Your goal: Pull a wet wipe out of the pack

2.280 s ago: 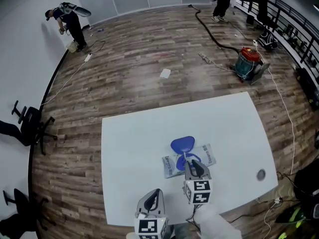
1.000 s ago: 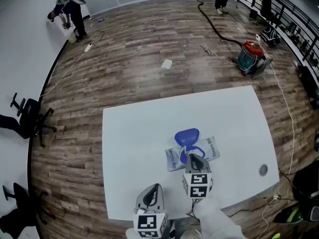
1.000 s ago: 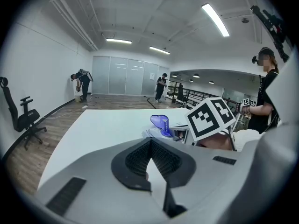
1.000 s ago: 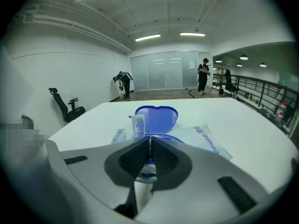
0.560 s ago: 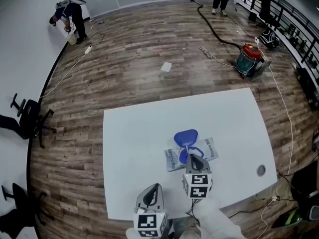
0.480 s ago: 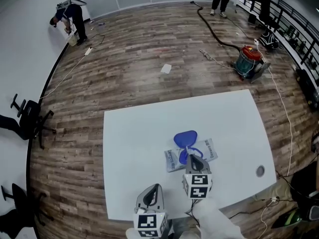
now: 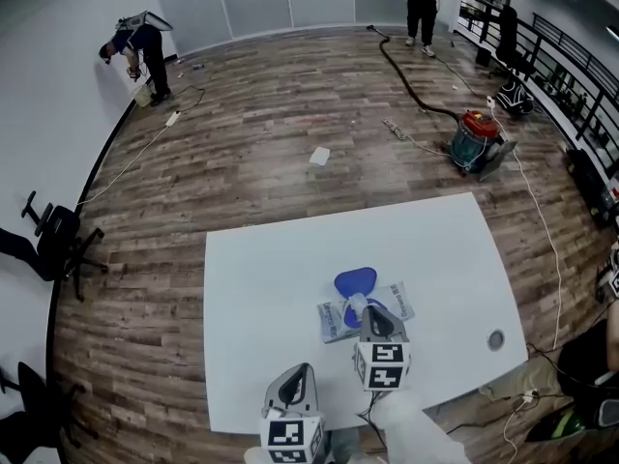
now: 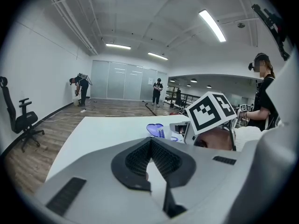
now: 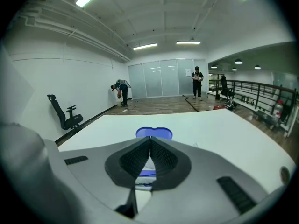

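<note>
1. Flat, pale foil wet-wipe pack with printed ends. It lies on the white rectangular table, towards the near edge and right of centre. Its blue oval lid is flipped open on the far side of the pack.
2. Right gripper, grey, with a marker cube. It is held over the middle of the pack, pointing at the lid. The jaws are closed tip to tip above the blue-rimmed opening (whether a wipe is pinched there cannot be told).
3. Left gripper, of the same make. It sits at the table's near edge, left of the right gripper and apart from the pack. The jaws are closed together with nothing in them.
4. Small round grey grommet, set in the table top near the right corner.
5. Wood-plank floor. On it are a white paper scrap, a red and teal vacuum cleaner with a black hose, and a black office chair at the left.
6. Two people: one bending by the white wall and one standing at the far end.
</note>
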Tool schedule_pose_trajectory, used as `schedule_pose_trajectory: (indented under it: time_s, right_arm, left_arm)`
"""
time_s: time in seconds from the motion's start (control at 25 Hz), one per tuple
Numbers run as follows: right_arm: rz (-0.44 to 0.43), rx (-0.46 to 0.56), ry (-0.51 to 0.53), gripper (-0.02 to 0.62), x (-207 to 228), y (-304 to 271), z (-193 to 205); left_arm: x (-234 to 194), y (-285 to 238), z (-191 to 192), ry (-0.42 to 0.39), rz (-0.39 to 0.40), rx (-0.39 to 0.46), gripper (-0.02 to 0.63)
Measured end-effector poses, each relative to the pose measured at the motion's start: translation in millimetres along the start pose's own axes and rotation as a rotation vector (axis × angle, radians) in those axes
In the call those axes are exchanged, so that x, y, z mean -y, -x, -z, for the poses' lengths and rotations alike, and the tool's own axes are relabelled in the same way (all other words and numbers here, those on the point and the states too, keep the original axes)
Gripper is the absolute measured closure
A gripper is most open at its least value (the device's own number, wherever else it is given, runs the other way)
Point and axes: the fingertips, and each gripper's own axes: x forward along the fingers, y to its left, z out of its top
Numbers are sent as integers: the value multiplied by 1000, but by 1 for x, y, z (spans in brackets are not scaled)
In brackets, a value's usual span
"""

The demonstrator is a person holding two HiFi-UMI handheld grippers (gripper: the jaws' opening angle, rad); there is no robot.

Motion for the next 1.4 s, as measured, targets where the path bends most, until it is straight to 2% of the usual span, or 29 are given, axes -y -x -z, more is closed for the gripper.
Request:
schedule_pose_trajectory:
  time_s: [1.4]
  right_arm:
    - [33,149,74,583,-7,58,-81]
  left_arm:
    - [12,29,-37,2,39,127,609]
